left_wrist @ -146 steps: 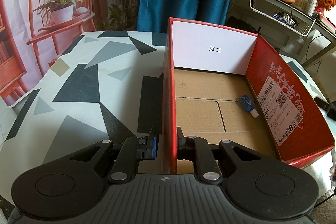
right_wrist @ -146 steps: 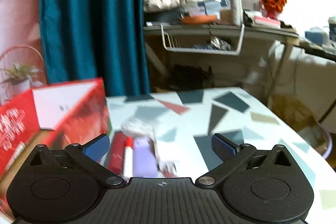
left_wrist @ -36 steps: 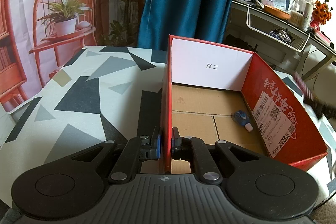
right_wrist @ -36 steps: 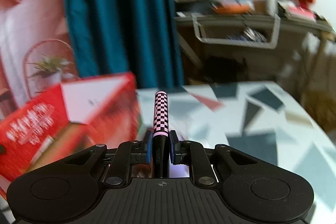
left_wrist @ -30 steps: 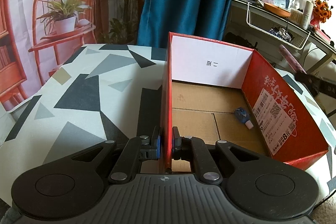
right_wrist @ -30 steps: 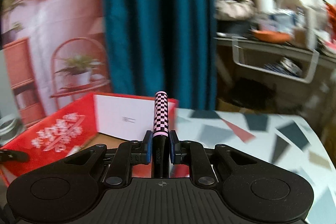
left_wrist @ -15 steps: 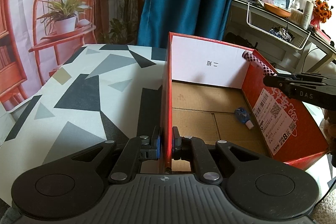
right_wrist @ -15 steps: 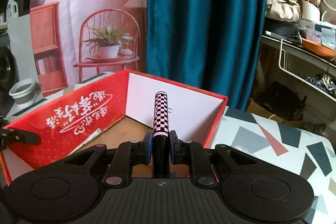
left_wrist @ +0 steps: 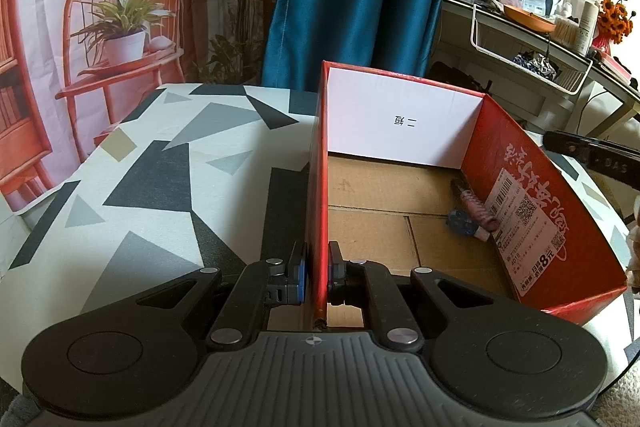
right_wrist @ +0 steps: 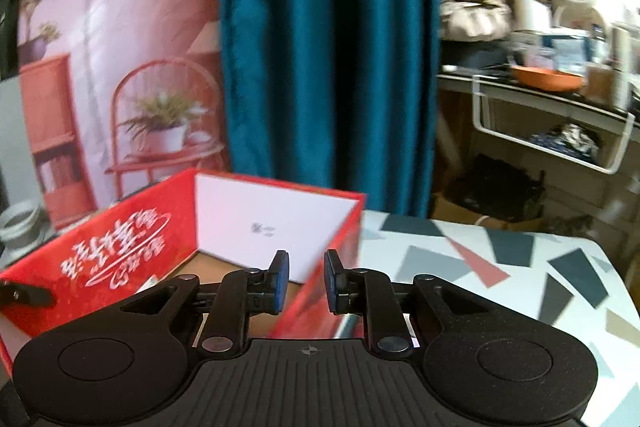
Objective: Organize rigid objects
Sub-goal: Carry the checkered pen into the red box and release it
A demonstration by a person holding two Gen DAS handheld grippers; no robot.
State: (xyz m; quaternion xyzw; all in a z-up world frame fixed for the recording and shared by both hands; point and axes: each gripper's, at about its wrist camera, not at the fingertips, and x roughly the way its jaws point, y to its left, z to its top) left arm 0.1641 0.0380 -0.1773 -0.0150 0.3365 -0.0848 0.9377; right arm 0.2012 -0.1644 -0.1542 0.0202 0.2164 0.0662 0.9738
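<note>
Box point(left_wrist: 400, 123), one, red and open-topped, stands on the patterned table point(left_wrist: 160, 163); two items lie by its three-o'clock wall: one pink checkered tube point(left_wrist: 478, 210) touching one small blue bottle point(left_wrist: 462, 223). Left gripper point(left_wrist: 316, 273) pinches the nine-o'clock wall. Right gripper point(right_wrist: 306, 281), jaws just opening, holds nothing.

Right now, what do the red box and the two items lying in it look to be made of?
Red box: corrugated cardboard, going by the plain brown floor with flap seams; outside printed glossy red, one end wall white. Checkered pen: probably hard plastic with a pink-and-black printed wrap, though it is small. Blue item beside it: looks like translucent blue plastic with a white cap; too small to be sure.
</note>
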